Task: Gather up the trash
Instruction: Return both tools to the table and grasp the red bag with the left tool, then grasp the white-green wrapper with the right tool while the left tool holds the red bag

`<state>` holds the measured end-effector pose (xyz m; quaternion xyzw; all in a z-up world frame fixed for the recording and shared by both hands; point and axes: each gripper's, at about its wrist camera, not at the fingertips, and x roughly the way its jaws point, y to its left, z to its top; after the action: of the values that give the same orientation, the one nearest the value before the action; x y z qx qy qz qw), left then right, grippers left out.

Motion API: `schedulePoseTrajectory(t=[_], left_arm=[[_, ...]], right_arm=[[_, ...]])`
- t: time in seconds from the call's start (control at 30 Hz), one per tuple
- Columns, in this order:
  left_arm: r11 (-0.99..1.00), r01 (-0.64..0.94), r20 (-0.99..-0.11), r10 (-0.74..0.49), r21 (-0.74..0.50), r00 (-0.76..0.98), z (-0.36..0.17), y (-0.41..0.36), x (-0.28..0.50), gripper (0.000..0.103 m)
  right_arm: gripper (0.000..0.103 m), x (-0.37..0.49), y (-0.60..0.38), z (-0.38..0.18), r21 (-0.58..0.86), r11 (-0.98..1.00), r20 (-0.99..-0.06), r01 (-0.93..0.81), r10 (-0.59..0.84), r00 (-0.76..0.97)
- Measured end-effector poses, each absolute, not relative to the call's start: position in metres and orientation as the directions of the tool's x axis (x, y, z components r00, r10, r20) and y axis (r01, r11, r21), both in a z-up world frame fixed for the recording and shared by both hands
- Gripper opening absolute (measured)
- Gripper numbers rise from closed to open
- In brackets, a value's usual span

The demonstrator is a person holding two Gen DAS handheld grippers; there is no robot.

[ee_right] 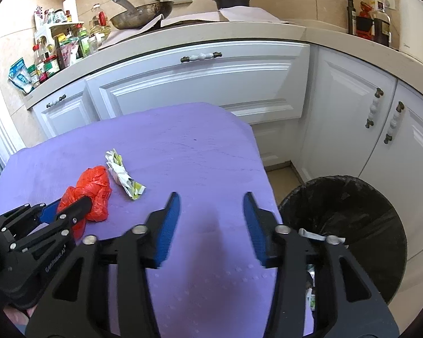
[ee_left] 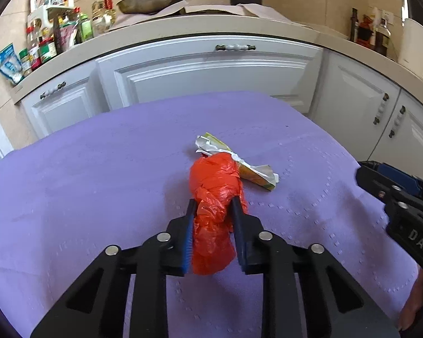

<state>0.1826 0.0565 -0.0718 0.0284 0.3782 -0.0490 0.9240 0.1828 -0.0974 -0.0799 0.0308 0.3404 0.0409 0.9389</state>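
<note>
A knotted red plastic bag (ee_left: 215,194) lies on the purple tablecloth (ee_left: 98,183). My left gripper (ee_left: 213,207) is shut on the red plastic bag; it also shows in the right wrist view (ee_right: 90,188) with the left gripper (ee_right: 79,205) around it. A crumpled green-and-white wrapper (ee_left: 239,163) lies just behind the bag, also seen in the right wrist view (ee_right: 124,177). My right gripper (ee_right: 211,197) is open and empty above the table's right part, next to a black-lined trash bin (ee_right: 344,231) on the floor.
White kitchen cabinets (ee_right: 200,87) stand behind the table. The counter (ee_left: 183,28) holds bottles, a wok, a pot and a white kettle (ee_left: 414,45). Some trash pieces lie inside the bin. The table's right edge (ee_right: 268,174) borders the bin.
</note>
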Motion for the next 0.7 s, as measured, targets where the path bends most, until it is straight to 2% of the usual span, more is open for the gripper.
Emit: schedulePoseTrajectory(t=[0.3, 0.7], left_arm=[[0.998, 0.058, -0.681, -0.045, -0.005, 0.731, -0.061, 0.087, 0.176, 0.022], [0.990, -0.136, -0.686, 0.116, 0.025, 0.718, -0.061, 0.171, 0.181, 0.022]], right_arm=[[0.047, 0.196, -0.064, -0.081, 0.064, 0.991, -0.647, -0.120, 0.132, 0.751], [0.047, 0.229, -0.015, -0.092, 0.039, 0.975, -0.696, -0.221, 0.185, 0.694]])
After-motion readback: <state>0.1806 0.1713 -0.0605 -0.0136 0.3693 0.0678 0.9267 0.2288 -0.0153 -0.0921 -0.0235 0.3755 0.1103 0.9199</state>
